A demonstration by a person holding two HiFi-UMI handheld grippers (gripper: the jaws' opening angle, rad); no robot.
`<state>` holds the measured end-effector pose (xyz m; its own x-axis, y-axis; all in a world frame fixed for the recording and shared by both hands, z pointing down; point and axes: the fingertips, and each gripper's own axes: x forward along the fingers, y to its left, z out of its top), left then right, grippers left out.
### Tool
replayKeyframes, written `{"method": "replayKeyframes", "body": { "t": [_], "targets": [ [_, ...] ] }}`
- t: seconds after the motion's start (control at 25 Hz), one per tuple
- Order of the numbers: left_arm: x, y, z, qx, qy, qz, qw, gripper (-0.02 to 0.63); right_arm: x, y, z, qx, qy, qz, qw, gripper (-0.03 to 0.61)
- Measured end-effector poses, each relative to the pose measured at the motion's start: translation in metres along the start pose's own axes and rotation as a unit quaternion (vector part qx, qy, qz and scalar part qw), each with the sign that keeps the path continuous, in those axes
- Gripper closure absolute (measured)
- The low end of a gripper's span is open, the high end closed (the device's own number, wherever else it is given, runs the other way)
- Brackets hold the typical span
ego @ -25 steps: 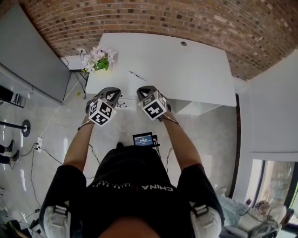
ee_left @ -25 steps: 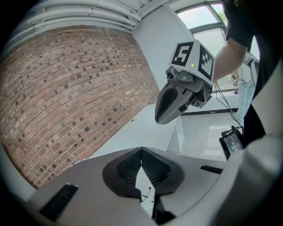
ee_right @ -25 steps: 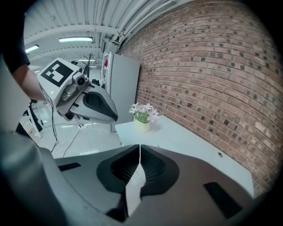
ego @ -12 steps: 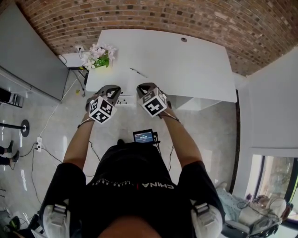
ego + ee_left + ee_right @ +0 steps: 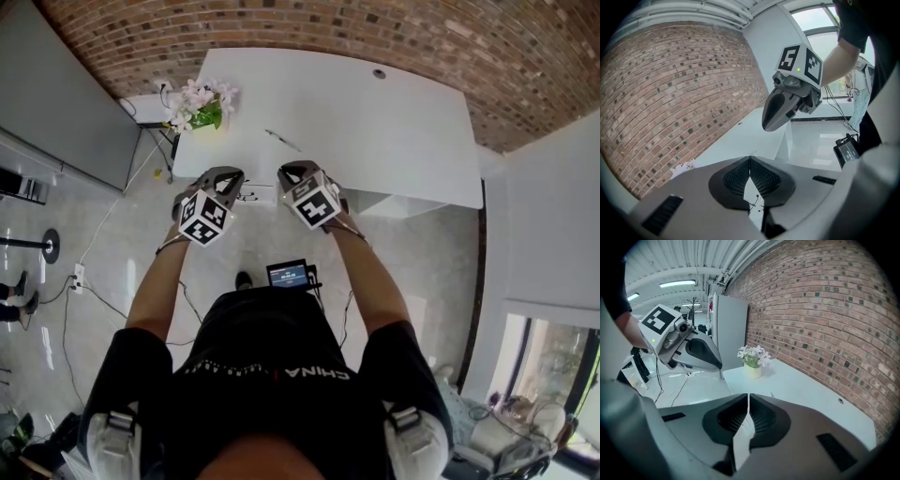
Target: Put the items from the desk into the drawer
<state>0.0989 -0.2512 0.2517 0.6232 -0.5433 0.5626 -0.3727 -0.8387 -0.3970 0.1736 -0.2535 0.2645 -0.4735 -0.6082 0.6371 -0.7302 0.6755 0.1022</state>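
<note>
Holding both grippers out ahead at chest height, forearms stretched forward, elbows slightly bent, hands side by side and near each other. Left gripper [image 5: 226, 174] angled a bit to the right, right gripper [image 5: 292, 172] angled a bit to the left, noses converging over the floor just short of the desk [image 5: 375, 131] front edge.

Left jaws: pressed together at the tips, nothing gripped. Right jaws: closed to a hairline slit, nothing gripped either.

Task item: thin dark pen-like item [image 5: 281, 142] lying flat on the desk top, just beyond the two noses, between them, touched by neither. Too small to identify further.

Flower pot [image 5: 202, 111] upright at the desk's left front corner, left of the pen-like item. White cabinet [image 5: 380, 208] under the desk's right part; no drawer front readable. Small lit screen [image 5: 289, 276] at waist level. Brick wall [image 5: 281, 28] behind the desk.
</note>
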Motion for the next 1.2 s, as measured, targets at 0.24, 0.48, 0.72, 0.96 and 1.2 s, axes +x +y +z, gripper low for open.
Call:
{"method": "replayKeyframes", "body": {
  "t": [0.24, 0.48, 0.72, 0.96, 1.2],
  "targets": [
    [0.019, 0.005, -0.011, -0.019, 0.016, -0.009, 0.9997, 0.601, 0.026, -0.022, -0.011, 0.013, 0.016, 0.013, 1.000, 0.560],
    [0.050, 0.014, -0.023, -0.037, 0.030, -0.023, 0.9986, 0.601, 0.071, -0.054, -0.031, 0.025, 0.041, 0.021, 0.999, 0.557],
    [0.080, 0.023, -0.035, -0.061, 0.041, -0.034, 0.9967, 0.601, 0.114, -0.084, -0.050, 0.035, 0.065, 0.032, 0.997, 0.491],
    [0.107, 0.031, -0.054, -0.085, 0.050, -0.043, 0.9942, 0.601, 0.162, -0.113, -0.080, 0.030, 0.105, 0.031, 0.993, 0.463],
    [0.120, 0.028, -0.073, -0.100, 0.065, -0.052, 0.9915, 0.601, 0.192, -0.127, -0.096, 0.028, 0.132, 0.039, 0.990, 0.462]
  ]
}}
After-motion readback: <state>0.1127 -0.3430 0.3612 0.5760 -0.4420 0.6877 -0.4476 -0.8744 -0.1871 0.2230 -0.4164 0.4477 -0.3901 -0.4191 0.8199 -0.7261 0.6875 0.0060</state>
